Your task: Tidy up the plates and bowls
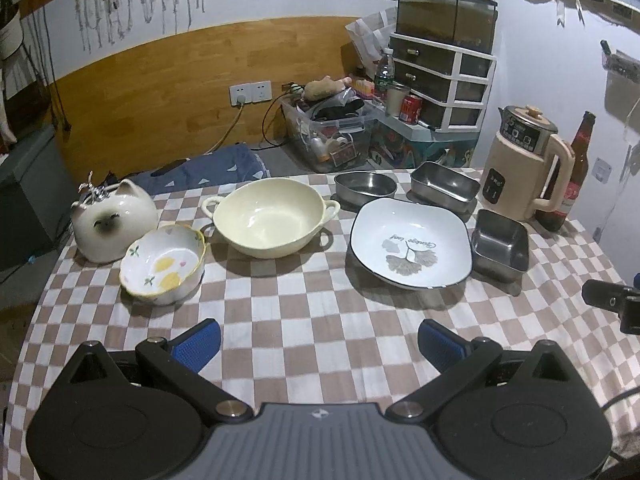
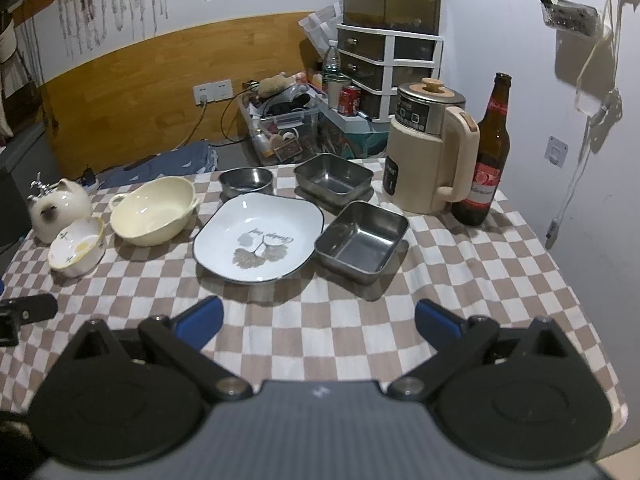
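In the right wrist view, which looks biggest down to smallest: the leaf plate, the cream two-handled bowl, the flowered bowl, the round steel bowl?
1. Leaf plate, nearest the camera.
2. Cream two-handled bowl.
3. Flowered bowl and round steel bowl look alike; the steel one sits farther back, so unsure.

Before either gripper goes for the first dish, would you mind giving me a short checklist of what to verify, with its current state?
1. Left gripper open and empty: ok, fingers spread wide over bare cloth.
2. Right gripper open and empty: ok, same stance.
3. Dishes separate, nothing stacked yet: ok; the floral bowl, cream handled bowl and leaf plate each sit alone.
4. Room around the steel square tray: not ok, it sits tight against the leaf plate's rim.
5. Tall items near the reach path: not ok, the beer bottle and kettle stand just behind the steel trays.
6. Dishes empty: ok, no contents visible.
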`<act>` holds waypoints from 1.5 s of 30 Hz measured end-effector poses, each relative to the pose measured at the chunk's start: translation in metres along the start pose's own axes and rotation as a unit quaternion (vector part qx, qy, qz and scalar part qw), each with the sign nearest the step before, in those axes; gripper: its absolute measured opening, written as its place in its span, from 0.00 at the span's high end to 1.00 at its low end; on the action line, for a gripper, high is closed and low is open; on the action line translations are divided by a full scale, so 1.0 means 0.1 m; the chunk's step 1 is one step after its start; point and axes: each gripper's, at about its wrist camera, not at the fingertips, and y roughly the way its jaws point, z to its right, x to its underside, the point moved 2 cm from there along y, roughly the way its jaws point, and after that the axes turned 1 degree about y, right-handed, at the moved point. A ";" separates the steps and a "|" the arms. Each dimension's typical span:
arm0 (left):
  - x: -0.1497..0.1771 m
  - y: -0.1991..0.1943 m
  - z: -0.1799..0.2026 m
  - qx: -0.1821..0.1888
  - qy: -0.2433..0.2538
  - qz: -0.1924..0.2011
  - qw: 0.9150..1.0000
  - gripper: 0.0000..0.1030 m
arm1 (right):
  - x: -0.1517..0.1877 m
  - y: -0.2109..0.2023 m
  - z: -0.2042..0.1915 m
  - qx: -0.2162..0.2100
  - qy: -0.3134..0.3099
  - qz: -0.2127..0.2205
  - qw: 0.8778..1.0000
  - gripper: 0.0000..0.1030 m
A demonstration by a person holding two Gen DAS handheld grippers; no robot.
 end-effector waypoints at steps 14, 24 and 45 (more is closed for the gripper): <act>-0.48 0.92 0.11 0.037 0.050 -0.004 0.998 0.00 | -0.26 0.84 0.08 -0.003 0.036 0.007 0.999 0.00; -0.78 1.87 0.25 0.072 0.060 -0.046 0.995 0.00 | -0.38 1.60 0.06 -0.012 0.086 -0.044 0.995 0.00; -1.04 3.14 0.26 0.159 0.018 -0.124 0.979 0.59 | -0.36 2.71 0.17 -0.059 0.307 -0.144 0.939 0.67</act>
